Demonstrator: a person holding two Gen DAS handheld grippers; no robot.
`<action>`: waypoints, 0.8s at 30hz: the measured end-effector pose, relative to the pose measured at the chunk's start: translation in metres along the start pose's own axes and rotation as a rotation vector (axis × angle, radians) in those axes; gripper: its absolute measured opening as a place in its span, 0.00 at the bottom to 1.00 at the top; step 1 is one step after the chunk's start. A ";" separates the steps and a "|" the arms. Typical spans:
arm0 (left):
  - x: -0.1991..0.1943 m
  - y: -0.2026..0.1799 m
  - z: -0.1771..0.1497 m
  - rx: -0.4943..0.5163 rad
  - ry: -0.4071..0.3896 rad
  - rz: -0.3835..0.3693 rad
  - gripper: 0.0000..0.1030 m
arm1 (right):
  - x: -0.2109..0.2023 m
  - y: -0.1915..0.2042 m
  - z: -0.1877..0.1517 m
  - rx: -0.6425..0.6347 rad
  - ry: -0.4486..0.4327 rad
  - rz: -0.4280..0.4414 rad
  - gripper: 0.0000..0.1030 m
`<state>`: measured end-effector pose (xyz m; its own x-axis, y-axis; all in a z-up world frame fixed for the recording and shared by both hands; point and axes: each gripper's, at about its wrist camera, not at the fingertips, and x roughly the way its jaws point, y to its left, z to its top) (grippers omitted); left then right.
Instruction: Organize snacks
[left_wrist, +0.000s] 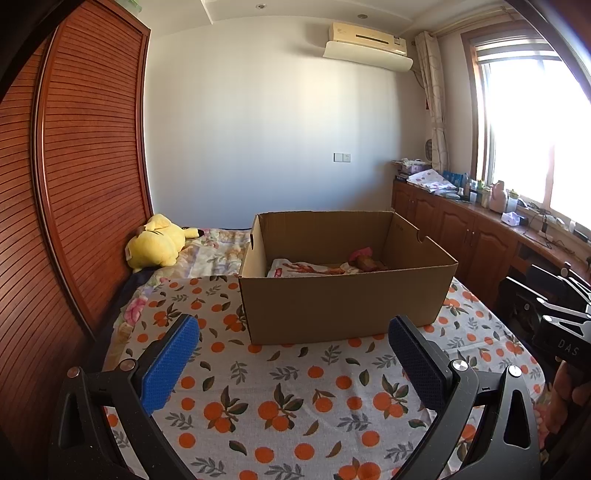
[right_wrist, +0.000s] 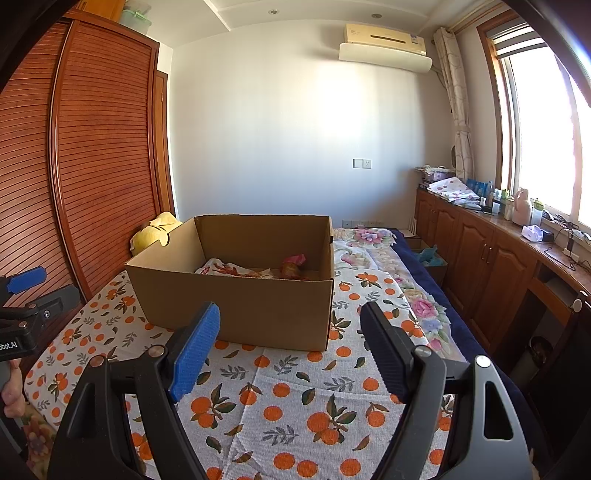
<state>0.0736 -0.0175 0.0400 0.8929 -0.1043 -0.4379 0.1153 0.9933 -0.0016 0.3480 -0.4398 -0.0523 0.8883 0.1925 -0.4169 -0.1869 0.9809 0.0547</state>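
Note:
An open brown cardboard box (left_wrist: 343, 306) stands on the bed's orange-print cloth (left_wrist: 288, 398). Inside it lie a white-and-red snack bag (left_wrist: 306, 268) and a pink-topped brown packet (left_wrist: 364, 260). The box (right_wrist: 243, 306) and both packets, the white-and-red bag (right_wrist: 229, 268) and the pink-topped one (right_wrist: 293, 266), also show in the right wrist view. My left gripper (left_wrist: 293, 343) is open and empty, held above the cloth in front of the box. My right gripper (right_wrist: 290, 328) is open and empty, also just short of the box's near wall.
A yellow plush toy (left_wrist: 157, 240) lies at the bed's far left by the slatted wooden wardrobe (left_wrist: 81, 177). Wooden cabinets (right_wrist: 480, 254) with cluttered tops run under the window at right. A floral sheet (right_wrist: 373, 251) covers the bed beyond the box.

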 end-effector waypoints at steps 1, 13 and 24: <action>0.000 0.000 0.000 0.000 0.000 0.000 0.99 | 0.000 0.000 0.000 0.000 0.000 0.000 0.77; -0.004 -0.002 0.001 0.005 -0.010 -0.002 0.99 | -0.001 -0.001 0.001 0.005 0.000 -0.002 0.77; -0.003 -0.003 -0.001 0.009 -0.010 0.002 0.99 | -0.002 -0.001 0.000 0.007 -0.003 -0.003 0.77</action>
<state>0.0706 -0.0202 0.0403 0.8976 -0.1028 -0.4287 0.1171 0.9931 0.0071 0.3468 -0.4410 -0.0512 0.8900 0.1892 -0.4148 -0.1810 0.9817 0.0593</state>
